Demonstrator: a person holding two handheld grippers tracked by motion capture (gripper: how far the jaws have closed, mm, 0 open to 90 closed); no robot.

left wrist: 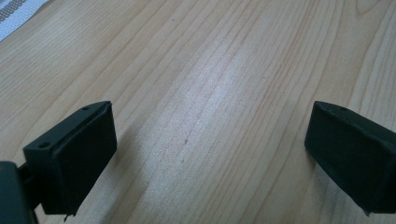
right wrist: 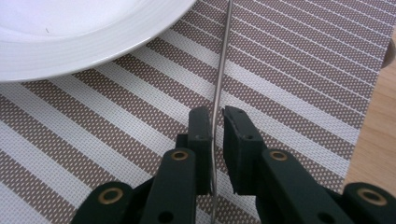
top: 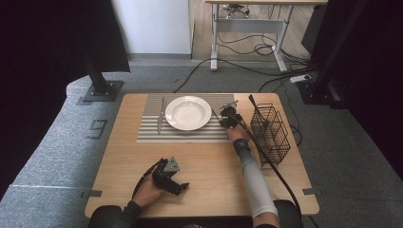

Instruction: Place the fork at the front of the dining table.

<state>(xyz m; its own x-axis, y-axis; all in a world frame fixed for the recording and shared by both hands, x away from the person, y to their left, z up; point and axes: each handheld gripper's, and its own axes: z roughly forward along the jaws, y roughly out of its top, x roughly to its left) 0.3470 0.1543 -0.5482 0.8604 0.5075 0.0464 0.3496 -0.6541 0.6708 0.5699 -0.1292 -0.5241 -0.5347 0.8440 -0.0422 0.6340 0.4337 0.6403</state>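
Observation:
A white plate (top: 187, 112) (right wrist: 70, 42) sits on a striped placemat (top: 183, 133) (right wrist: 289, 74). A knife (top: 161, 116) lies left of the plate. Just right of the plate, a thin metal utensil handle (right wrist: 219, 79) (top: 215, 114) runs over the mat and between the jaws of my right gripper (right wrist: 213, 122) (top: 228, 118). The jaws stand a narrow gap apart, with a sliver of mat showing between the handle and the right jaw. My left gripper (top: 178, 185) (left wrist: 210, 154) rests low over bare wood near the table's front edge, wide open and holding nothing.
A black wire basket (top: 270, 132) stands at the table's right edge, close beside my right forearm. The wooden table (top: 209, 166) is bare between the mat and the front edge. Cables trail from both grippers.

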